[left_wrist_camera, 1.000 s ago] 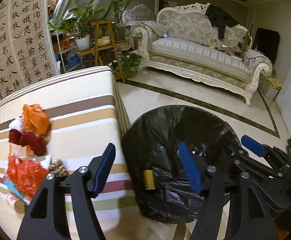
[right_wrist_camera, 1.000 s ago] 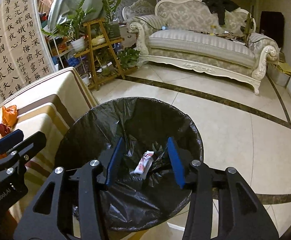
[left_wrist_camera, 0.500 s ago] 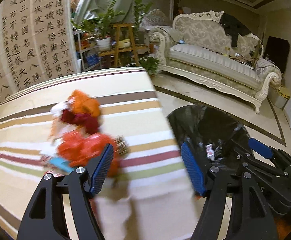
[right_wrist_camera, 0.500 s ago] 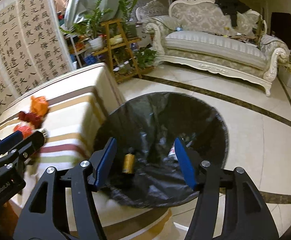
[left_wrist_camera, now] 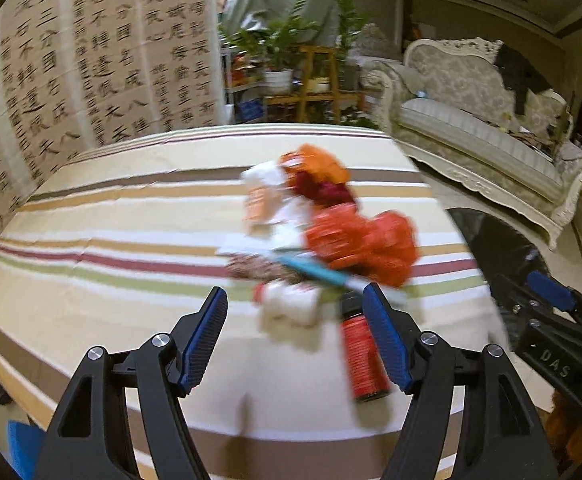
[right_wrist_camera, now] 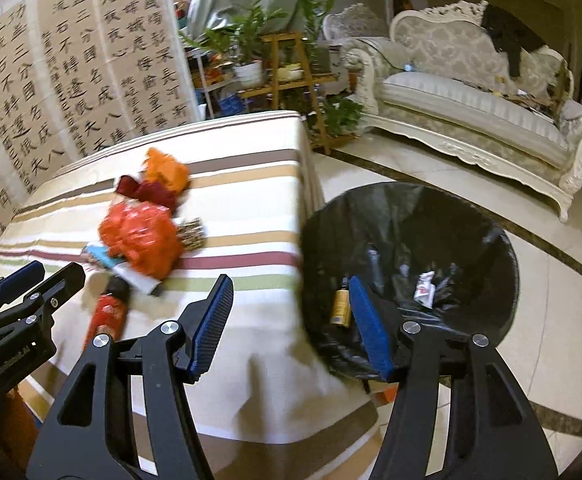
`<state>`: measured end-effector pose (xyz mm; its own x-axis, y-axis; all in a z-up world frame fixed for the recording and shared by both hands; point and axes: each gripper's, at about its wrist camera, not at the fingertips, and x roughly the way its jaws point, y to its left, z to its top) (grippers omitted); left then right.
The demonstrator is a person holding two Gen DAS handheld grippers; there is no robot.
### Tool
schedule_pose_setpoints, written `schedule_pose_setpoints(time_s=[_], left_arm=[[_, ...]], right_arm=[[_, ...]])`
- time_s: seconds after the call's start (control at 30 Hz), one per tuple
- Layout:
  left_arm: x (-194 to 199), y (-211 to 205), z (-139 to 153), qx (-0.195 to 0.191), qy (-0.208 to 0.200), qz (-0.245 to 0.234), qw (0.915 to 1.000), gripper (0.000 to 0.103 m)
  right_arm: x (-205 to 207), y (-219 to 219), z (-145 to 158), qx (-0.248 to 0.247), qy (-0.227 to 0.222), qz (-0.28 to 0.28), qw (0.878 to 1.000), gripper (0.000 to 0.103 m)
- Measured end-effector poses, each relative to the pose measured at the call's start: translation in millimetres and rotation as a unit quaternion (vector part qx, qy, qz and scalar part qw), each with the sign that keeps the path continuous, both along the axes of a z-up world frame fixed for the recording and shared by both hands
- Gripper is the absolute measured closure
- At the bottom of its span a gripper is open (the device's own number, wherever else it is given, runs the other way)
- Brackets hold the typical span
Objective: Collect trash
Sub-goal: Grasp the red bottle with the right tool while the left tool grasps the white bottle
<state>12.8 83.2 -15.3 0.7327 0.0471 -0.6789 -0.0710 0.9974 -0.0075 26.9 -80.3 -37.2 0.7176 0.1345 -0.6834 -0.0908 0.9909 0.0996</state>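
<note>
Striped table [left_wrist_camera: 131, 208]: red bottle [left_wrist_camera: 361, 354] betw open left gripper [left_wrist_camera: 295, 336] fingers.

Matte black plastic left gripper [left_wrist_camera: 295, 340] with ribbed blue fingertip pads [left_wrist_camera: 205, 336], silver pivot screws, triangular cut-outs. Identical black right gripper [right_wrist_camera: 291, 326]; white lettering printed on housings, blurred.

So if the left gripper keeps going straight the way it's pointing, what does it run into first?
Probably the white crumpled wrapper at the near edge of the trash pile on the striped tablecloth, with the red cylindrical can just beside it. The left gripper has empty, open jaws. The picture is blurred, so depth is uncertain.
</note>
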Motion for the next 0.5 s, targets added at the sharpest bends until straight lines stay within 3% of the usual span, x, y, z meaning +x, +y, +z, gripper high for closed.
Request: schedule_pose_setpoints(time_s=[0.5], left_arm=[[-11, 61, -17, 0.000, 0.013, 0.058, 0.9982, 0.035]], right_arm=[[-10, 85, -1, -0.021, 0.008, 0.082, 0.996, 0.045]])
